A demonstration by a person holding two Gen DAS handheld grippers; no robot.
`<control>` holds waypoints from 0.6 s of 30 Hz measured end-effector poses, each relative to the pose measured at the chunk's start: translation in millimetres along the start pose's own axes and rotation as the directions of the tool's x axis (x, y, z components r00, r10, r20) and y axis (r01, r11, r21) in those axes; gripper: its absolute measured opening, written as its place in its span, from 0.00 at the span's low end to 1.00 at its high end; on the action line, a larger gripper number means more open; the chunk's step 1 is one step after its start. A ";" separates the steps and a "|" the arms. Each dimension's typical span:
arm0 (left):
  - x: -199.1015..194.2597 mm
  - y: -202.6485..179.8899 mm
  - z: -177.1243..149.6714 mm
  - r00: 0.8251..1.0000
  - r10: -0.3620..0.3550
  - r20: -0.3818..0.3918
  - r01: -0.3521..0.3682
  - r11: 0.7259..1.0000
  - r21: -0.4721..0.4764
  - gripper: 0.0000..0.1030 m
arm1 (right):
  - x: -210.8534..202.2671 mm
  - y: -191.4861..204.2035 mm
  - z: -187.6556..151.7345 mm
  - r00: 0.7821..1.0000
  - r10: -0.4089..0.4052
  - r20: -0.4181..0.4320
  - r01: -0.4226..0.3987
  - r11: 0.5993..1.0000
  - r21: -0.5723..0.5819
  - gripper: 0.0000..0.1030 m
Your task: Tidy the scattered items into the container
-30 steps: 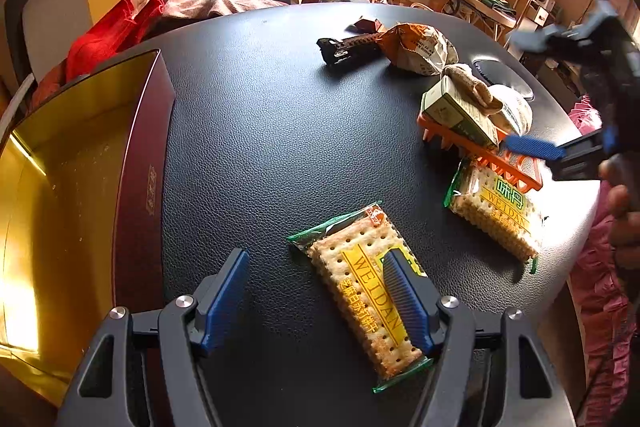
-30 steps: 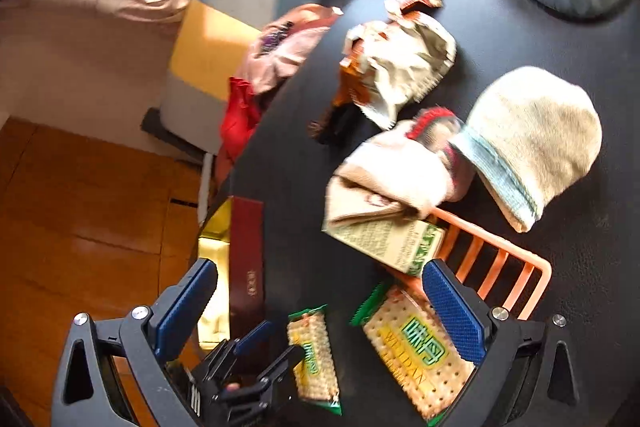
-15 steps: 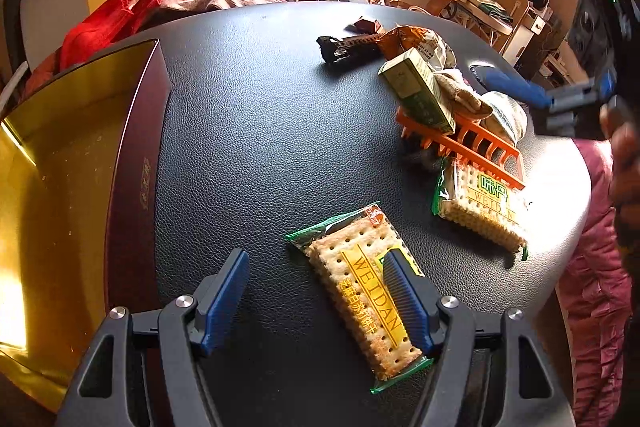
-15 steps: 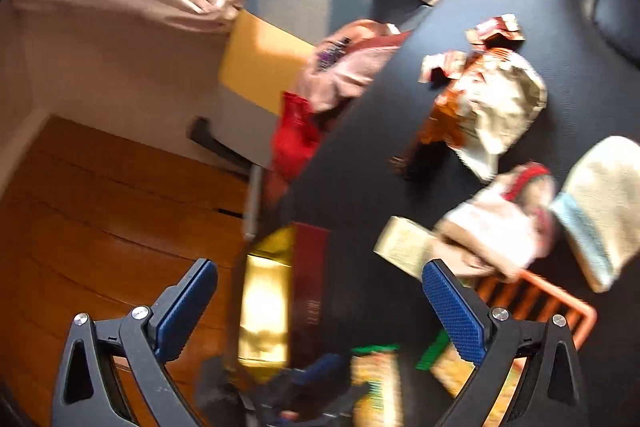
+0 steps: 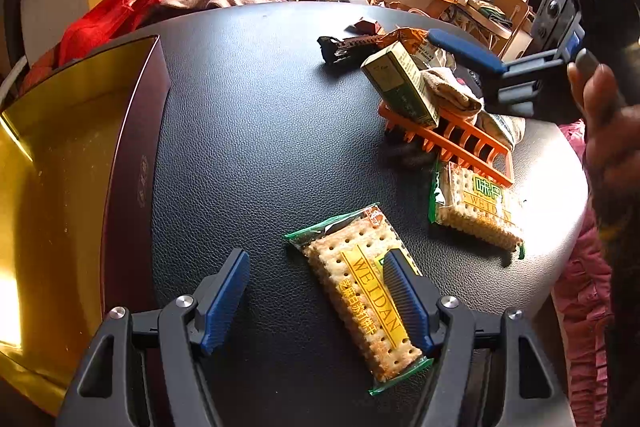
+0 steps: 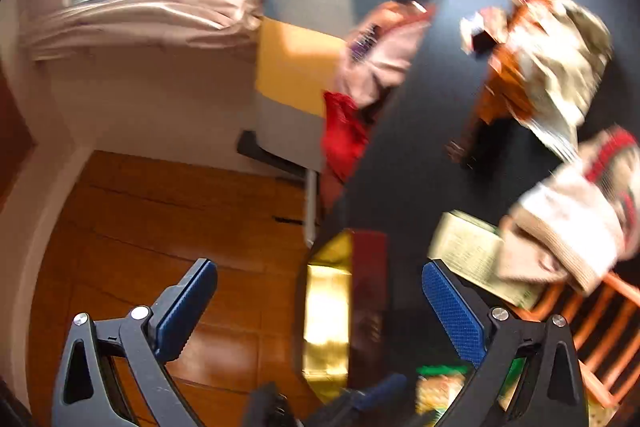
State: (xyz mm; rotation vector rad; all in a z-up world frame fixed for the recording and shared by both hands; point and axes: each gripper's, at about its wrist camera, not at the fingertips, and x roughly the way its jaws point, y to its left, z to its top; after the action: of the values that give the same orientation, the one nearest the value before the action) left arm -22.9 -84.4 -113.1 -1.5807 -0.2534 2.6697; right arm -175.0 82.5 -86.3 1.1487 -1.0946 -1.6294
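Note:
A gold-lined, dark red box (image 5: pixel 60 163) sits open at the table's left; it also shows in the right wrist view (image 6: pixel 328 311). My left gripper (image 5: pixel 316 287) is open and empty, low over the table, its right finger above a cracker packet (image 5: pixel 360 283). A second cracker packet (image 5: pixel 476 207) lies to the right, beside an orange rack (image 5: pixel 464 143). A green carton (image 5: pixel 400 83) leans on the rack, with a beige sock (image 5: pixel 448 91) against it. My right gripper (image 6: pixel 320 311) is open and empty, raised above the carton (image 6: pixel 472 255).
A crumpled snack bag (image 5: pixel 408 37), a small red wrapper (image 5: pixel 366 25) and a black stapler (image 5: pixel 346 47) lie at the table's far side. Red and pink cloth (image 5: pixel 132 7) lies on a chair behind the table. A wooden floor (image 6: pixel 160 227) lies below the table's edge.
My right gripper has risen and tilted away from the rack pile, still open. The green carton now leans upright on the rack. My left gripper has stayed in place.

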 end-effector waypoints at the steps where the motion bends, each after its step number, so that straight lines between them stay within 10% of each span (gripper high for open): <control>1: 0.0 0.0 -0.2 1.000 0.000 0.001 0.000 1.000 0.000 0.70 | 2.5 0.8 -0.5 0.998 -0.055 -0.020 0.054 0.998 -0.019 1.00; 7: -0.1 0.0 -0.8 1.000 -0.003 0.003 0.003 1.000 -0.004 0.70 | -6.6 -17.7 -22.9 0.931 -0.361 -0.057 0.356 0.931 -0.081 1.00; 11: 0.2 1.0 -0.4 1.000 -0.009 0.001 0.009 1.000 -0.013 0.70 | 6.8 -21.0 -14.0 0.927 -0.369 -0.072 0.364 0.929 -0.069 1.00; 16: 0.6 1.7 -0.3 1.000 -0.014 0.000 0.014 1.000 -0.022 0.70 | 34.7 -19.8 2.3 0.859 -0.482 -0.173 0.480 0.876 -0.058 1.00; 18: 0.8 1.7 0.0 1.000 -0.015 0.000 0.015 1.000 -0.022 0.70 | 45.0 -22.6 2.8 0.905 -0.374 -0.204 0.385 0.922 0.020 1.00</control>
State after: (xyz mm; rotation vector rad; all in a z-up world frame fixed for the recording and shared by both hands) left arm -23.1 -86.0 -114.0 -1.5781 -0.2947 2.6648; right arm -191.3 46.4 -117.6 1.6057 -0.8301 -1.7346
